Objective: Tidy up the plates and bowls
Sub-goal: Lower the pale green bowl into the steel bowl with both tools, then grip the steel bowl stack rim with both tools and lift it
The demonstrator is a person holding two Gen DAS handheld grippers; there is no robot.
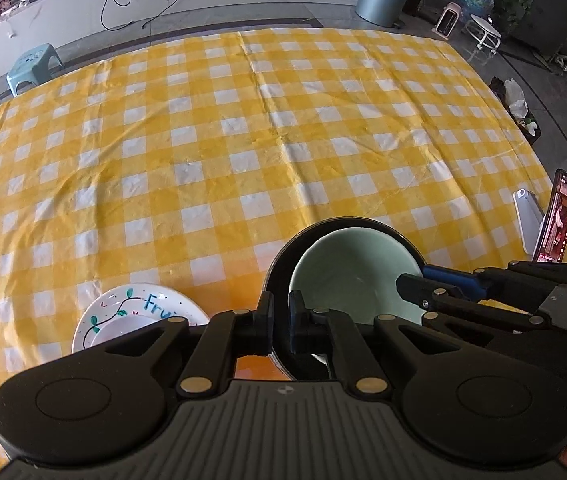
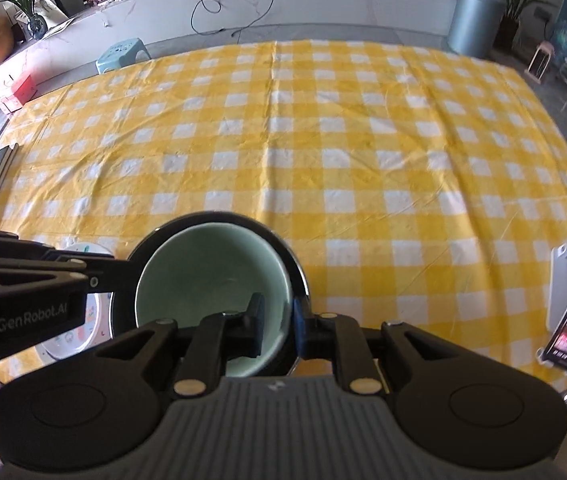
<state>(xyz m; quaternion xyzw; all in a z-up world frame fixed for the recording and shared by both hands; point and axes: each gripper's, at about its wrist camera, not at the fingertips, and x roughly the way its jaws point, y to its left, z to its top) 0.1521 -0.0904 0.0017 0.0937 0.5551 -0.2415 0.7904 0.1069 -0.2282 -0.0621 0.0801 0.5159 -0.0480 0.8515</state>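
Pale green glaze lines the bowl (image 2: 211, 276), which sits nested inside a black bowl (image 1: 283, 264) at the lower middle of both frames, on the yellow checked bench (image 1: 243, 140). The left tool (image 1: 280, 316) is clenched on the black bowl's rim. The right tool (image 2: 277, 326) straddles the green bowl's rim, pads not pressing. A painted white plate (image 1: 123, 316) lies lower left.

Table under yellow checked cloth (image 1: 243, 140), black bowl (image 1: 283, 256), painted plate (image 1: 123, 312), propped phone (image 1: 559, 216)
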